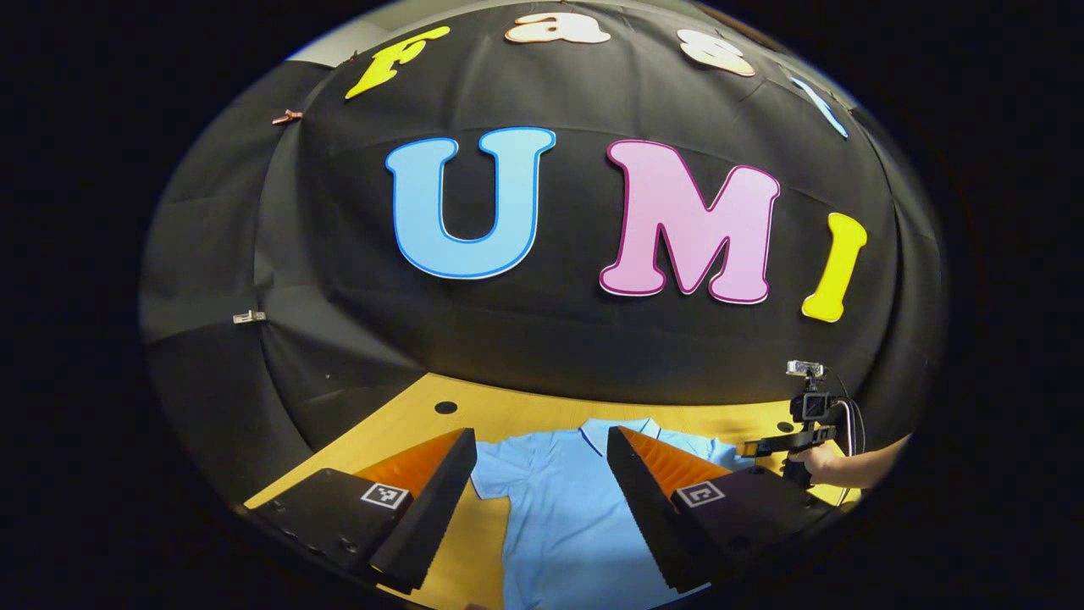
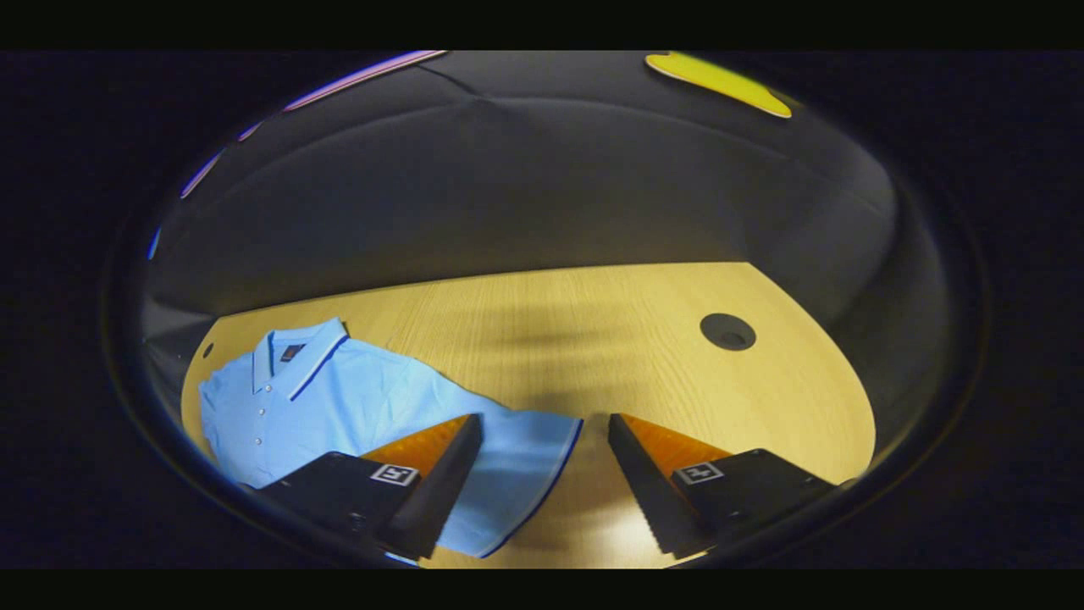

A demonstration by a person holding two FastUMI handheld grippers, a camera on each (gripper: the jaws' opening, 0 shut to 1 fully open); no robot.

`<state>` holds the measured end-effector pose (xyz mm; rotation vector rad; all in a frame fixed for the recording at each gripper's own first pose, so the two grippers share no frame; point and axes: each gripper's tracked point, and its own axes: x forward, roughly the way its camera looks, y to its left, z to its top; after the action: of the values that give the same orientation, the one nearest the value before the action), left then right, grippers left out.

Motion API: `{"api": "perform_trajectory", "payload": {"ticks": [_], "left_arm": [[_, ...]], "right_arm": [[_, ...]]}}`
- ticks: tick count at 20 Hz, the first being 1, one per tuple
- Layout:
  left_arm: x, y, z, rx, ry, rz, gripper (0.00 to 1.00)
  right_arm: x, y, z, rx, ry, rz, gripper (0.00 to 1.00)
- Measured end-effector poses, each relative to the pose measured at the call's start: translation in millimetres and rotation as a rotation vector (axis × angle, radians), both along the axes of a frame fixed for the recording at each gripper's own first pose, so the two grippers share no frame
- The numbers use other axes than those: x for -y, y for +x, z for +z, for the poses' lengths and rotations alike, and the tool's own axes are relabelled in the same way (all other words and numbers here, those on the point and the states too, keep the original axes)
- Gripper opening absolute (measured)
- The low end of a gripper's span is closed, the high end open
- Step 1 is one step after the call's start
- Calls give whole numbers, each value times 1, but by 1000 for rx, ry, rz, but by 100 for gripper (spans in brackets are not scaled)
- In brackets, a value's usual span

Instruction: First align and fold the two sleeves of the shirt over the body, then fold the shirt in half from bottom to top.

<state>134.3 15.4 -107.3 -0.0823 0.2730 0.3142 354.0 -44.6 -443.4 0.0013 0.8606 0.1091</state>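
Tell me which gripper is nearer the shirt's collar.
Left, as far as I can judge. The left gripper hangs open over the shirt, just short of the collar. The right gripper hangs open over the outspread sleeve, off to the collar's side.

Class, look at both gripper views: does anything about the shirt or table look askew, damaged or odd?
Nothing stands out. The light blue shirt lies flat and unfolded on the wooden table, one sleeve spread out between the open fingers of the right hand-held gripper.
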Motion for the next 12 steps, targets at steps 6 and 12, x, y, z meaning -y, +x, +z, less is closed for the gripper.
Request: {"api": "perform_trajectory", "payload": {"ticks": [6,12], "left_arm": [[2,-2,-7,-9,3,7,99],[7,-6,-16,-27,4,0,98]], "right_arm": [[-7,0,-5,17,-23,67,64],[-8,3,-5,19,-17,34,9]]}}
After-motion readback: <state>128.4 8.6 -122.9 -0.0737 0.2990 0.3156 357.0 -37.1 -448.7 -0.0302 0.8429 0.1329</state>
